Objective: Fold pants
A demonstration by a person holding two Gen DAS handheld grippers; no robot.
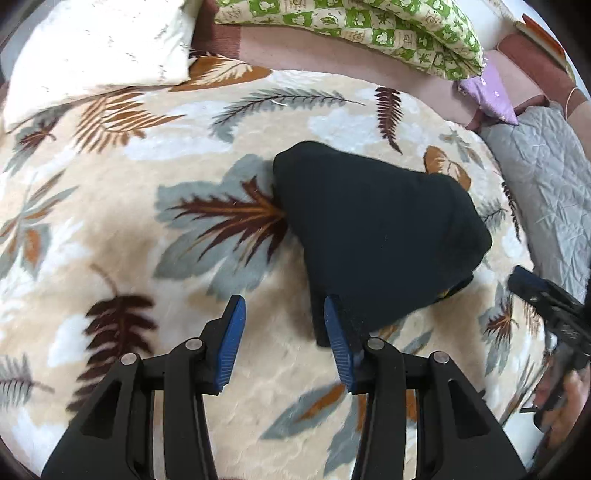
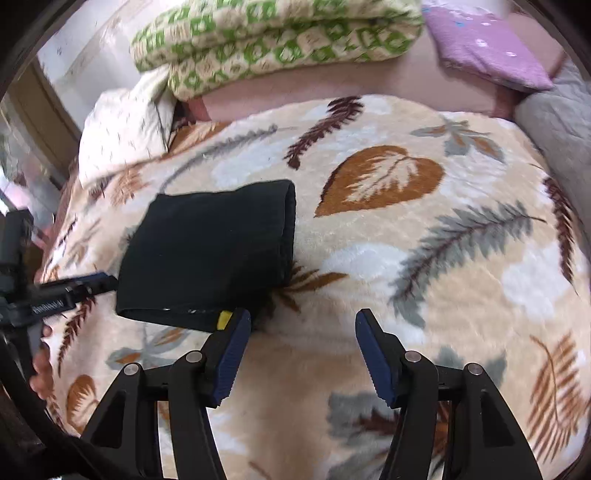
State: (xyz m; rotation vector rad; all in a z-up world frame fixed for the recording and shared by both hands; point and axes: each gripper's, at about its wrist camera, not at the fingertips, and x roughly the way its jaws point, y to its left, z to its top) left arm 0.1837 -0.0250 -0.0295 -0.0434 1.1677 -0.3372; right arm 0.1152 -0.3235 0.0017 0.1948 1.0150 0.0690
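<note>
Nearest us, our left gripper [image 1: 282,325] and right gripper [image 2: 301,339] both stand released with nothing between the blue pads. Just beyond them the black pants [image 1: 373,236] lie folded into a compact bundle on the leaf-patterned blanket [image 1: 129,221]. If a finger snags the near edge, we judge the top layer could flip open. The folds look thick and neat.

Folded pants [image 1: 373,236] lie on blanket [image 1: 155,229], mid-bed; pillow [image 1: 99,48] behind at far left; folded quilt [image 1: 369,26] behind centre; small cushion [image 1: 491,96] far right.
</note>
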